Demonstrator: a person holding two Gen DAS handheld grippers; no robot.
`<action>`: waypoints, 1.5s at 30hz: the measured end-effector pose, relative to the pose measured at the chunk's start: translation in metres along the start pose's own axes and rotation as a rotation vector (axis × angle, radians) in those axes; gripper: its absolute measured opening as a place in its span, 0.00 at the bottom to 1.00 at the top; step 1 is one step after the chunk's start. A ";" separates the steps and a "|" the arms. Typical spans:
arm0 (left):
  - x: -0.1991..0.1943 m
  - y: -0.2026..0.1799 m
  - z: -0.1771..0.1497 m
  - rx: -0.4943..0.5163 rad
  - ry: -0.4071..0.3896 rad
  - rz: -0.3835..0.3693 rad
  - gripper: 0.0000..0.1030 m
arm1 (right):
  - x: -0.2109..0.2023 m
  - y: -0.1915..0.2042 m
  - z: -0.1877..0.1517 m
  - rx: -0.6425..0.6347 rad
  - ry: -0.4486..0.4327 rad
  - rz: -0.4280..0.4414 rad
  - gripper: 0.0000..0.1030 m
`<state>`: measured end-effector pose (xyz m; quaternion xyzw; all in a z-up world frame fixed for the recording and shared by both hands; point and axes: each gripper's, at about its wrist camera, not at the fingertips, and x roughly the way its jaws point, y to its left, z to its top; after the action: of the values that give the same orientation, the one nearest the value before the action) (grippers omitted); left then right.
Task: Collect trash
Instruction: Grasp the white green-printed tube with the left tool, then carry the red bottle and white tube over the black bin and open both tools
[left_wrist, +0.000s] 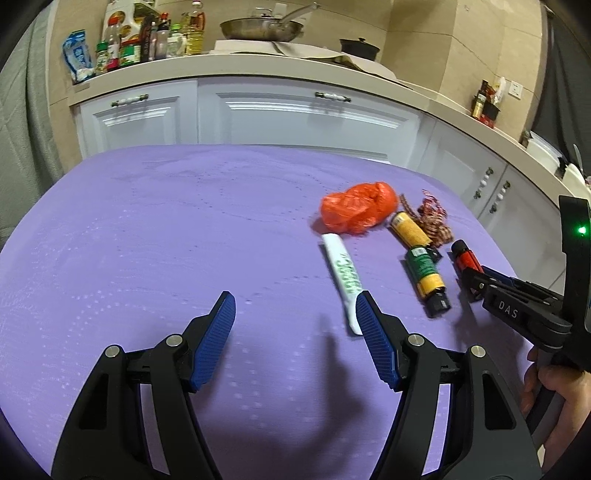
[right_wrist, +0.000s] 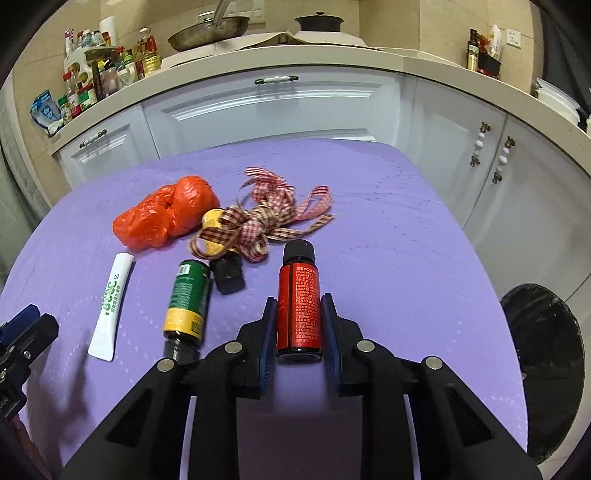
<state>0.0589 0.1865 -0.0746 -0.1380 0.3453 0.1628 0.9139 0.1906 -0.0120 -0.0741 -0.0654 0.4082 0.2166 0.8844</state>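
Trash lies in a loose cluster on the purple-covered table (right_wrist: 406, 221), and one piece of it, a small red bottle (right_wrist: 299, 306) with a black cap, sits between the blue pads of the right claw (right_wrist: 298, 314). The pads press its two sides, so the claw is clamped on the bottle; whether the bottle is lifted or resting on the cloth is hard to tell from this angle. In the left wrist view the same bottle (left_wrist: 466, 256) shows only its cap end past the right claw (left_wrist: 476, 277).

Just left of the red bottle lies a green-and-yellow bottle (right_wrist: 186, 302) on its side, cap toward the camera. Beyond it a second, yellow bottle (right_wrist: 216, 236) lies partly under a tangle of checked ribbon (right_wrist: 266, 218). A crumpled orange plastic bag (right_wrist: 166, 218) rests beside the ribbon, touching the yellow bottle. A white tube (right_wrist: 109, 295) with green lettering lies further left, apart from the bottles.

The left claw (left_wrist: 297, 302) hovers over the cloth with its fingers spread wide and nothing between them; its right fingertip overlaps the near end of the white tube (left_wrist: 343, 277) in the picture.

To the right of the table stands a bin (right_wrist: 546, 354) lined with a black bag. White kitchen cabinets (right_wrist: 277, 107) run behind the table.
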 end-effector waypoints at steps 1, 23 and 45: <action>0.001 -0.004 0.000 0.006 0.002 -0.003 0.64 | -0.002 -0.004 -0.002 0.005 -0.001 -0.002 0.24; 0.049 -0.047 0.004 0.090 0.134 -0.005 0.17 | -0.017 -0.053 -0.016 0.077 -0.013 0.038 0.24; -0.020 -0.057 0.011 0.107 -0.029 -0.084 0.16 | -0.068 -0.060 -0.020 0.074 -0.125 0.006 0.24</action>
<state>0.0734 0.1344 -0.0451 -0.1008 0.3340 0.1076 0.9310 0.1638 -0.0944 -0.0401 -0.0178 0.3600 0.2075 0.9094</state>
